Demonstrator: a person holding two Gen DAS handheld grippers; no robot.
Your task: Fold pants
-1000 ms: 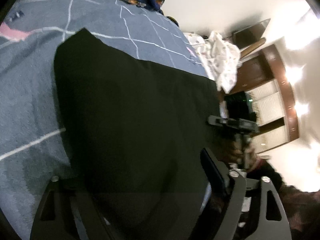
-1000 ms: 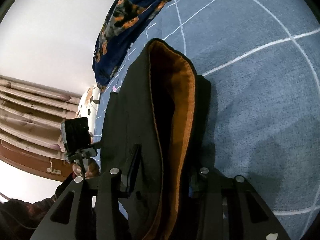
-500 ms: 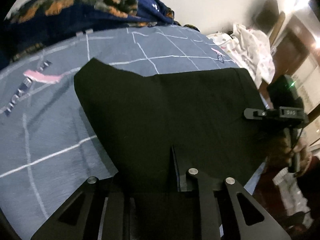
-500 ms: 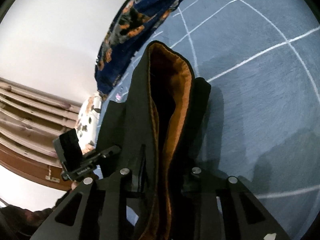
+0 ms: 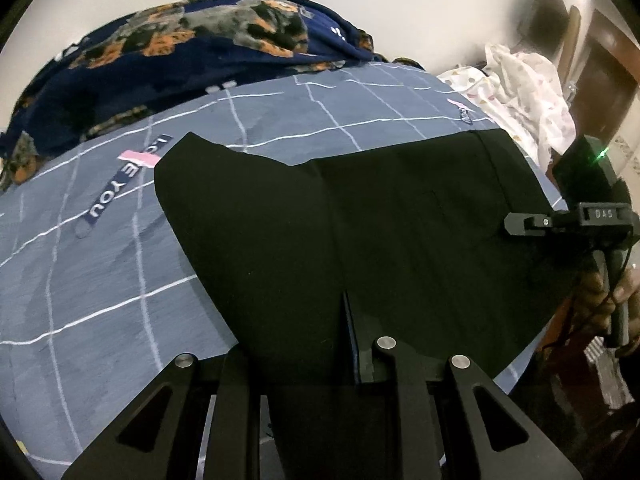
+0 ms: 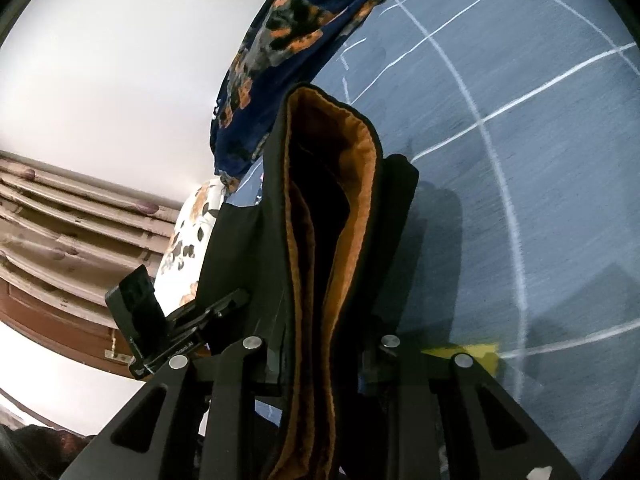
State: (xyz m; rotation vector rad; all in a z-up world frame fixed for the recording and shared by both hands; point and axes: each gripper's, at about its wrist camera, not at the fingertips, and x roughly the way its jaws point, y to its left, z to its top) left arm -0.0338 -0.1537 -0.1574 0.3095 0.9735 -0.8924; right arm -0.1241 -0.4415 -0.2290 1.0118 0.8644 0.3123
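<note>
The black pants (image 5: pixel 360 220) lie spread on a bed whose blue-grey sheet (image 5: pixel 100 280) is crossed by thin white grid lines and carries a dark label reading "LOVE YOU" (image 5: pixel 120 184) with a pink patch beside it. The garment reaches from the middle of the bed to its right-hand edge, where the fabric hangs just over the side.

The left claw (image 5: pixel 304 344) is clenched on the near hem of the pants, the cloth running up between its two fingers. The right claw (image 6: pixel 320 344) grips a bunched fold at the waist end, where an orange lining (image 6: pixel 352 208) shows inside the raised black fabric; in the left wrist view this same claw (image 5: pixel 520 224) sits at the bed's right edge, with the person's hand (image 5: pixel 616 296) around its handle.

Along the far edge of the bed, against a plain white wall (image 5: pixel 400 8), lies a navy blanket with orange and grey patches (image 5: pixel 180 52). At the far right corner sits a heap of white spotted cloth (image 5: pixel 520 92). Dark brown wooden furniture (image 5: pixel 616 76) stands beyond it. In the right wrist view, pale pleated curtains (image 6: pixel 60 232) hang by the wall, and a yellow scrap (image 6: pixel 476 354) lies on the sheet near that claw.
</note>
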